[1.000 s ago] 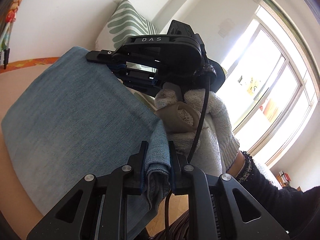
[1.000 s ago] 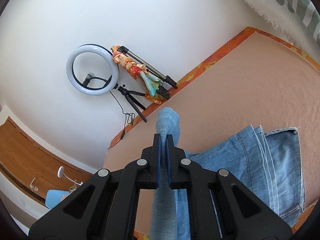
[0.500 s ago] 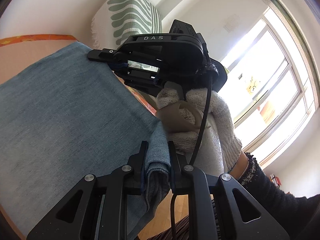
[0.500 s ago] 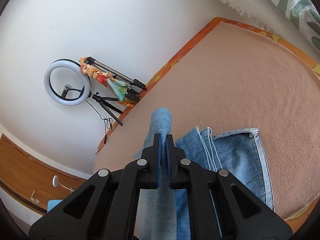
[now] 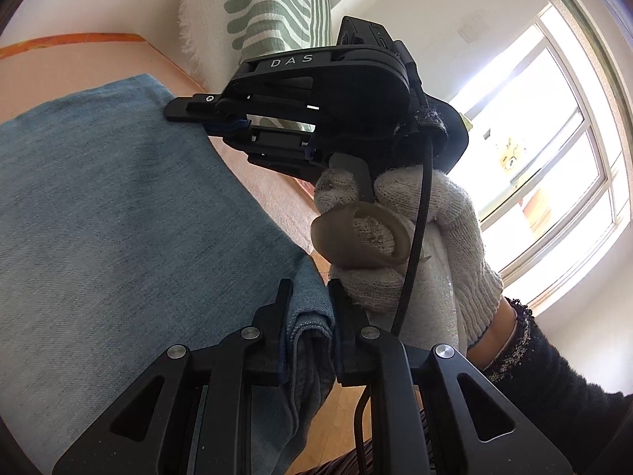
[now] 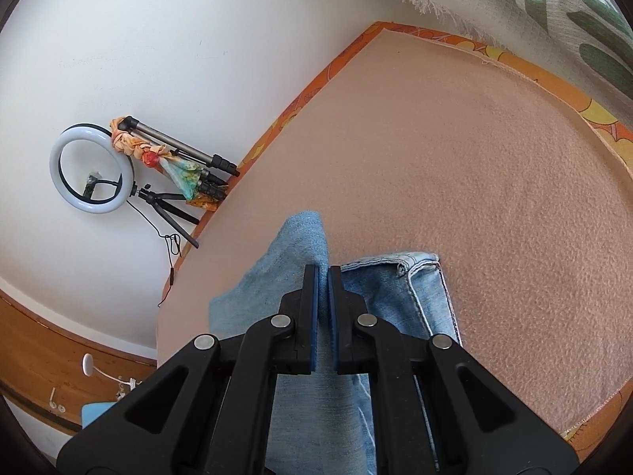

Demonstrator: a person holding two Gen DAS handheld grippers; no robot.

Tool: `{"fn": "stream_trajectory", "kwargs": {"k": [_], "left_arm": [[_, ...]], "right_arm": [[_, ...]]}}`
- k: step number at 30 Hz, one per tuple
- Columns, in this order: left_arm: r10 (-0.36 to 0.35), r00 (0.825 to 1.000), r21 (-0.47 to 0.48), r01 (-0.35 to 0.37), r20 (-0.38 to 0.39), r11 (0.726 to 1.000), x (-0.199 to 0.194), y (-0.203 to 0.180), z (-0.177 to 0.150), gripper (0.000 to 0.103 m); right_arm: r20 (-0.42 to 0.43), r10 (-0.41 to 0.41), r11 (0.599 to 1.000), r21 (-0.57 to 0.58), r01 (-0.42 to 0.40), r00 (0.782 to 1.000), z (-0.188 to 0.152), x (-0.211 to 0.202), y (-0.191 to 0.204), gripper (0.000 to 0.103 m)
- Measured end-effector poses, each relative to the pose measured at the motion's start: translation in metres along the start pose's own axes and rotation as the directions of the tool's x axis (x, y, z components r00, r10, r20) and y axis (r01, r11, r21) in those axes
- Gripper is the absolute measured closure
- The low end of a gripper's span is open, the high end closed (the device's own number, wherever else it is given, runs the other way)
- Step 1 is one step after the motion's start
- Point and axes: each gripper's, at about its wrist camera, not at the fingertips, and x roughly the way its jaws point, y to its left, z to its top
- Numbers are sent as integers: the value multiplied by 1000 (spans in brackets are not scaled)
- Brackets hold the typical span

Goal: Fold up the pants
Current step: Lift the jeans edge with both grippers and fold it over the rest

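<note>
The light blue denim pants (image 5: 110, 229) stretch between both grippers above a peach blanket. My left gripper (image 5: 310, 297) is shut on a bunched edge of the pants. In that view the other gripper (image 5: 221, 116), held in a white-gloved hand (image 5: 415, 245), clamps the far edge of the same fold. In the right wrist view my right gripper (image 6: 323, 277) is shut on a ridge of the pants (image 6: 300, 237). A lower denim layer with a hem (image 6: 419, 277) lies on the blanket below it.
The peach blanket (image 6: 474, 182) with an orange patterned border covers the bed. A green-and-white pillow (image 5: 273, 8) leans at the head. A ring light on a tripod (image 6: 93, 174) and a folded tripod stand by the white wall. A bright window (image 5: 554, 138) is on the right.
Both grippers have carried the held fold onward over the bed. In the right wrist view the lower denim layer has slid beneath the gripper and more blanket shows ahead.
</note>
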Motion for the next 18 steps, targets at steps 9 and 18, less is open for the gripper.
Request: {"fn": "stream_trajectory", "kwargs": {"k": [9,18], "left_arm": [[73,995,31,-71,-67,997,21,-9,-6,89],[166,983,153,-153,-76,976,37,-46,-22,69]], "right_arm": [[37,-51,998,-22,52,998,-1,-28,-2,95],[87,-43,999,7,42,995,-1,-54,-2,94]]}}
